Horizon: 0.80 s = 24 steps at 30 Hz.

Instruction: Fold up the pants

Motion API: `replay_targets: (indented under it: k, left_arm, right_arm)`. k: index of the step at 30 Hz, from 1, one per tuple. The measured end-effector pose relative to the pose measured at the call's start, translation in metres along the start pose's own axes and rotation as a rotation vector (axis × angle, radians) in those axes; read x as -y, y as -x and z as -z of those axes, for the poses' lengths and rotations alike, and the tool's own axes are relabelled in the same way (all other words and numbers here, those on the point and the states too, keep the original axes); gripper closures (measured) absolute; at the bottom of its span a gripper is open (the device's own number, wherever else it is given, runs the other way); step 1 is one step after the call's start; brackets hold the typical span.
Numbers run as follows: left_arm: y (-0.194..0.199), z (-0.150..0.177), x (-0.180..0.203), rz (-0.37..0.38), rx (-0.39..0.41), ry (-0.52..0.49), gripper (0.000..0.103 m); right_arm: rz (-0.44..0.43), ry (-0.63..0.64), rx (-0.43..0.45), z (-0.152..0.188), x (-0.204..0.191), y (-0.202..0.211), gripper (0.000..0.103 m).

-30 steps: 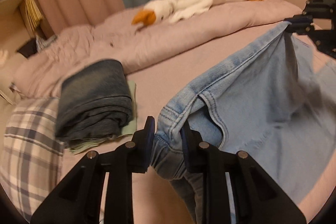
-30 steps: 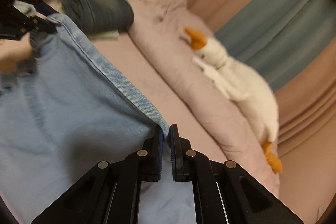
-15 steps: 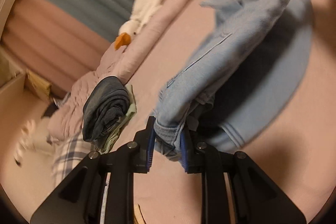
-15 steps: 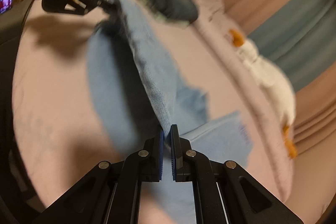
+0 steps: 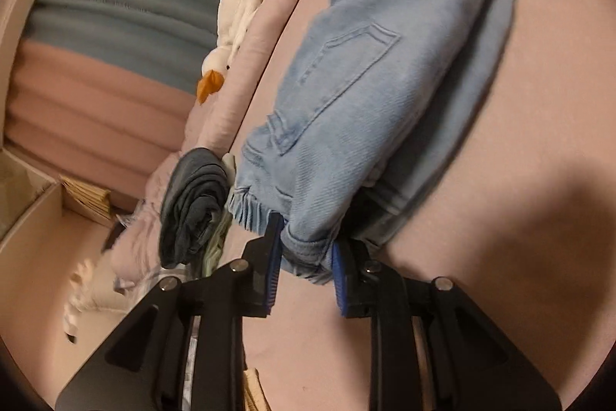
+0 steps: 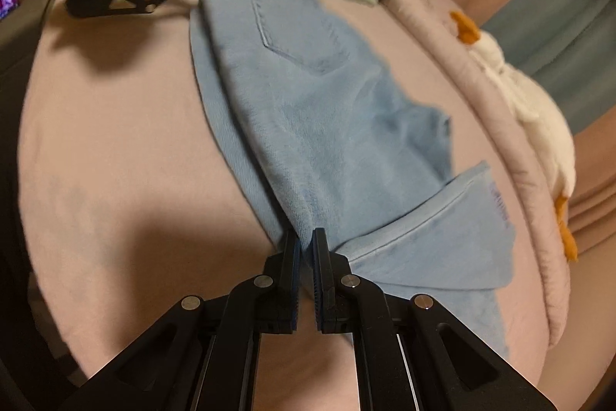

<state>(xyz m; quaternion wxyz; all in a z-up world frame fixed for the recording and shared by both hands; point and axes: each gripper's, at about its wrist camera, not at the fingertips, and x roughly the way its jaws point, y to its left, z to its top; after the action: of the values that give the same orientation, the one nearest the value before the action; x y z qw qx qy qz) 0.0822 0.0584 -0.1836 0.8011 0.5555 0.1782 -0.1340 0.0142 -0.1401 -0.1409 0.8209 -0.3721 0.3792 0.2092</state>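
Pants: light blue denim pants are laid lengthwise over the pink bed sheet, folded along their length, back pocket up, the hems toward the rolled duvet.
Left gripper: the left gripper is clamped on the bunched elastic waistband at one end; a thick wad of cloth is kept between the blue pads.
Right gripper: the right gripper is pinched nearly together on the thin folded edge near the leg end.
Handling: the denim is judged soft and limp yet moderately weighty, not fragile and not slippery; it sags between grips, so it is best taken at the waistband corner and at the leg fold, with both ends kept taut.
Neighbours: a folded dark pair of pants is stacked just beyond the waistband; a plush goose is lying on the duvet.
Change: a second ago the pants were held up as a hanging sheet; now they are lowered and draped on the bed, and the left view is seen rolled.
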Motion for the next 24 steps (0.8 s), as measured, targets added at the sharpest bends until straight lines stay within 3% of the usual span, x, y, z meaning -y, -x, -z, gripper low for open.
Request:
replay_targets:
  k: [3, 5, 6, 8, 10, 11, 12, 13, 14, 15, 18, 24]
  left_arm:
    - [0.002, 0.003, -0.019, 0.045, -0.013, 0.085, 0.07]
    - [0.001, 0.004, -0.03, 0.053, -0.045, 0.132, 0.052]
    - [0.002, 0.004, -0.037, 0.069, -0.065, 0.177, 0.051]
    - [0.013, 0.009, -0.061, 0.137, -0.06, 0.344, 0.048]
    - [0.019, 0.01, -0.077, 0.185, -0.055, 0.482, 0.044]
    - [0.021, 0.008, -0.081, 0.203, -0.045, 0.538, 0.041]
    - [0.021, 0.004, -0.091, 0.241, -0.033, 0.626, 0.041]
    - [0.023, -0.002, -0.091, 0.264, -0.025, 0.674, 0.041]
    - [0.021, -0.01, -0.091, 0.288, -0.016, 0.72, 0.041]
    - [0.017, -0.02, -0.096, 0.341, 0.004, 0.787, 0.041]
    - [0.007, -0.049, -0.09, 0.443, 0.032, 0.893, 0.042]
    - [-0.015, -0.111, -0.07, 0.646, 0.034, 1.024, 0.042]
  right_arm:
    - [-0.017, -0.042, 0.001, 0.001, 0.002, 0.002, 0.097]
    - [-0.04, -0.061, -0.005, 0.001, 0.007, 0.003, 0.097]
    - [-0.063, -0.085, -0.007, 0.001, 0.012, 0.005, 0.095]
    - [-0.15, -0.194, -0.003, 0.003, 0.032, 0.014, 0.092]
    - [-0.259, -0.332, 0.06, 0.007, 0.06, 0.031, 0.092]
    - [-0.291, -0.408, 0.101, 0.01, 0.078, 0.041, 0.085]
    - [-0.307, -0.488, 0.134, 0.013, 0.099, 0.047, 0.07]
    - [-0.304, -0.552, 0.153, 0.014, 0.116, 0.048, 0.059]
    - [-0.281, -0.632, 0.168, 0.015, 0.138, 0.046, 0.037]
    - [-0.235, -0.706, 0.161, 0.014, 0.162, 0.04, 0.031]
    - [-0.119, -0.839, 0.047, 0.001, 0.215, -0.003, 0.031]
    - [-0.028, -0.983, -0.163, -0.04, 0.277, -0.114, 0.031]
